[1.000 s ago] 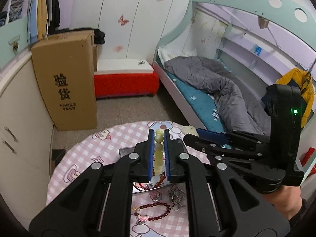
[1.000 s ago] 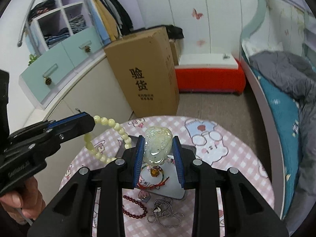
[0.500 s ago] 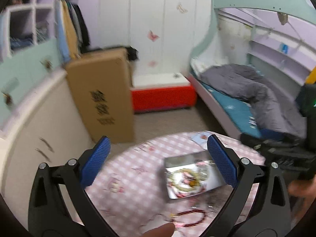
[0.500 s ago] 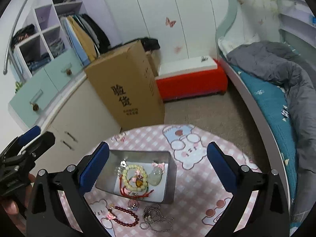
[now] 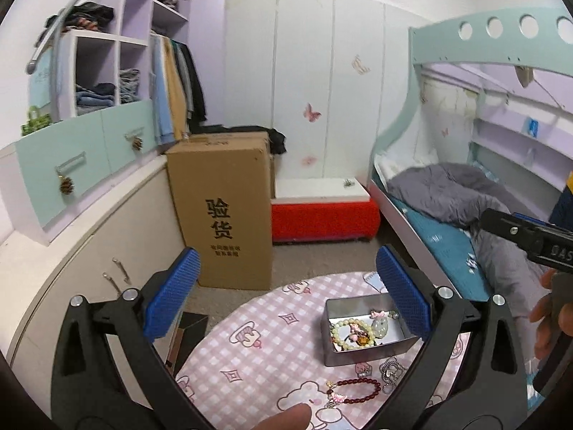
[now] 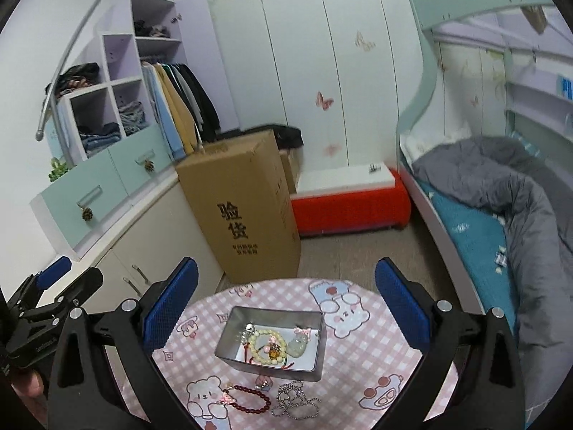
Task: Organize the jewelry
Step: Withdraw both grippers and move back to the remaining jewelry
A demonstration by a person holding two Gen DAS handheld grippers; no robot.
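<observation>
Two bracelets tell the story: the pale one (image 6: 263, 345) lies inside the tin (image 6: 229, 333) beside the jade pendant (image 6: 298, 345); the red one (image 6: 250, 399) sits just before it. My left claw (image 5: 290, 295) and right claw (image 6: 286, 295) gape wide, holding nothing.

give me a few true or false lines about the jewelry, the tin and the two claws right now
1. The pale bead bracelet lies inside the metal tin. True.
2. The dark red bead bracelet lies inside the tin. False: it lies on the checked tablecloth, in front of the tin.
3. The right claw is shut on the jade pendant. False: it is open and empty; the pendant lies in the tin.
4. The left claw is open. True.
5. The silver ball chain lies on the cloth beside the dark red bracelet. True.
</observation>
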